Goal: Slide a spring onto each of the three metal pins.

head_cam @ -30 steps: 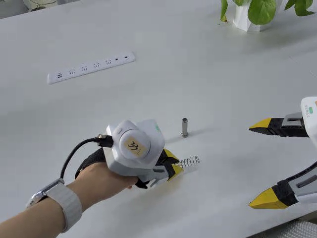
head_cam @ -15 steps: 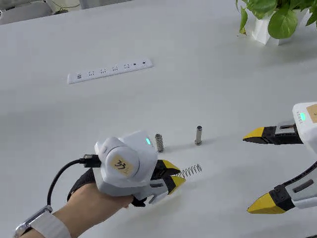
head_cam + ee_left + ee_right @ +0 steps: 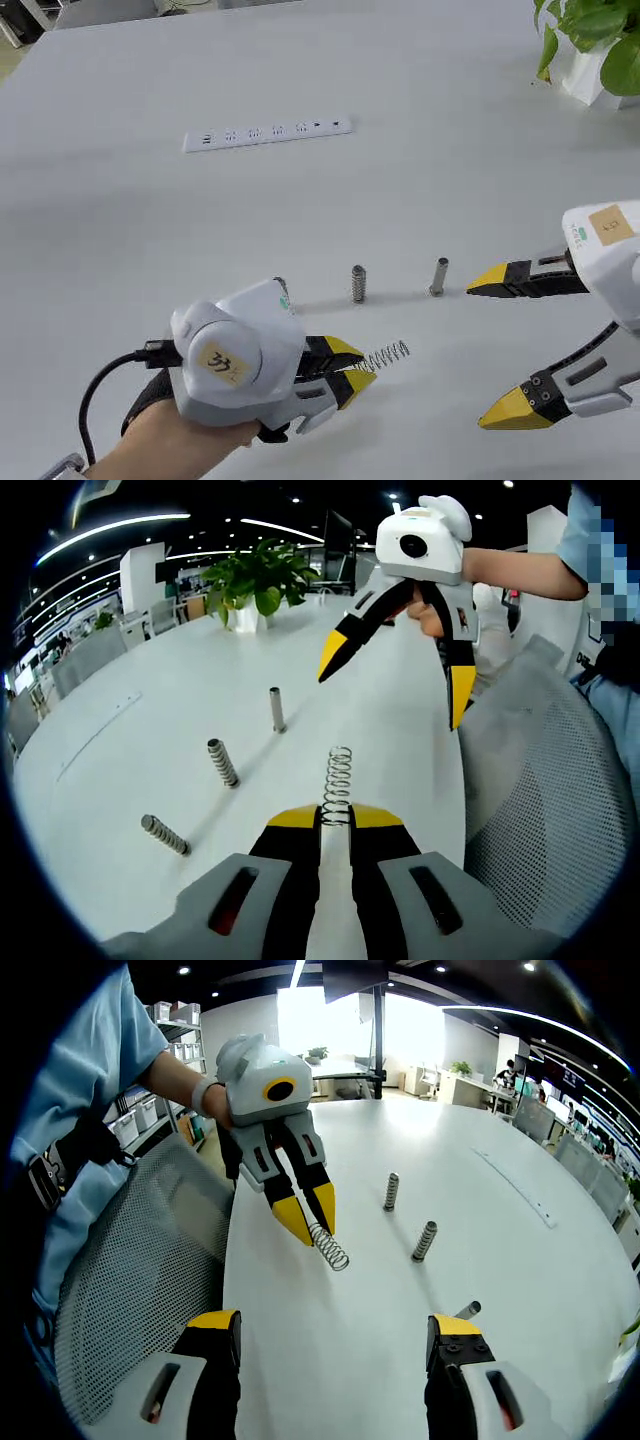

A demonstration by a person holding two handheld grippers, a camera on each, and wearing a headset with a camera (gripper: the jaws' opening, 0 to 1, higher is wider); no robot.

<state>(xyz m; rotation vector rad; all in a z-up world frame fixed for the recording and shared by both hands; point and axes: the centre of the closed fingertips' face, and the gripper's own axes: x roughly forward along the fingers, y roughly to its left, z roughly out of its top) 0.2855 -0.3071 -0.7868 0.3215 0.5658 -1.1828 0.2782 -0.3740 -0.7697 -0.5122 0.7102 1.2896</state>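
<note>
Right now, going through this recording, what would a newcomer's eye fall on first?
The left tongs, low in the head view, are shut on a spring that juts from their tips. The right tongs hang wide open at the right edge. Beyond them the bare pin stands upright, next to the middle pin and the left pin, both wearing springs.

We see a white power strip (image 3: 268, 133) lying flat on the pale table (image 3: 450, 170), well apart from a potted plant (image 3: 587, 72) at its far right. In the left gripper view, a grey mesh chair (image 3: 545, 800) stands beside the table's edge.
</note>
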